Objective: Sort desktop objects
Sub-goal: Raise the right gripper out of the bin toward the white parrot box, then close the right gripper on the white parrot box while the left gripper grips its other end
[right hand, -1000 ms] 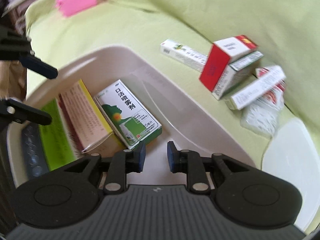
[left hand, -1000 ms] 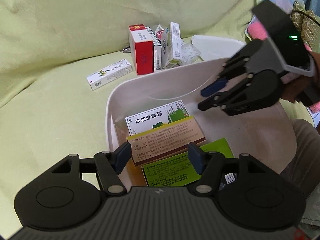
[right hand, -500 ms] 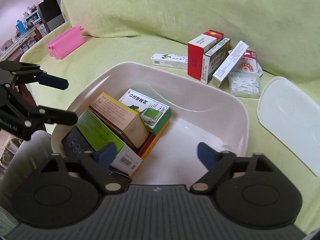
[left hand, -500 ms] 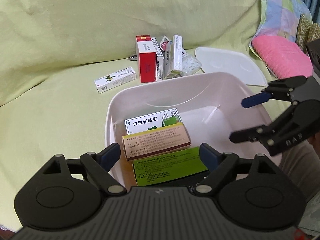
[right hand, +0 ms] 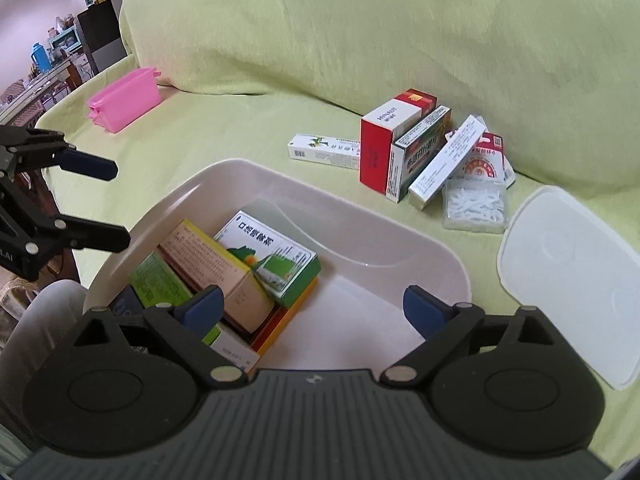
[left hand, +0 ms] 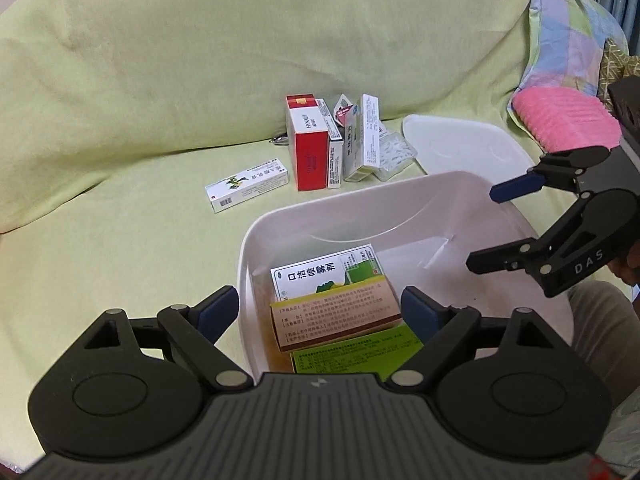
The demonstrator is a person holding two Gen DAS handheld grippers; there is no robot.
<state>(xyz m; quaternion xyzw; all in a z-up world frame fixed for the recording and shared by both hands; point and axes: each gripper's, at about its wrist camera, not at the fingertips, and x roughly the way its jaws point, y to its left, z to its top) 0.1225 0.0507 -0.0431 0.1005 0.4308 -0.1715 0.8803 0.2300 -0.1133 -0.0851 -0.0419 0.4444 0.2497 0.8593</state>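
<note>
A white plastic bin rests on a green-covered sofa and holds several medicine boxes: a white-green one, a tan one and a green one. Behind the bin stand a red-white box and other cartons, and a long white box lies flat. My left gripper hovers open over the bin's near end, empty. My right gripper is open and empty above the bin's right side.
The bin's white lid lies to the right on the sofa. A clear bag of white picks sits by the cartons. A pink pouch and a pink cushion rest on either side. A person's knee is near the bin.
Both grippers have opened wide and pulled back up from the bin. The right gripper, shut a second ago over the bin, has withdrawn to the right.
</note>
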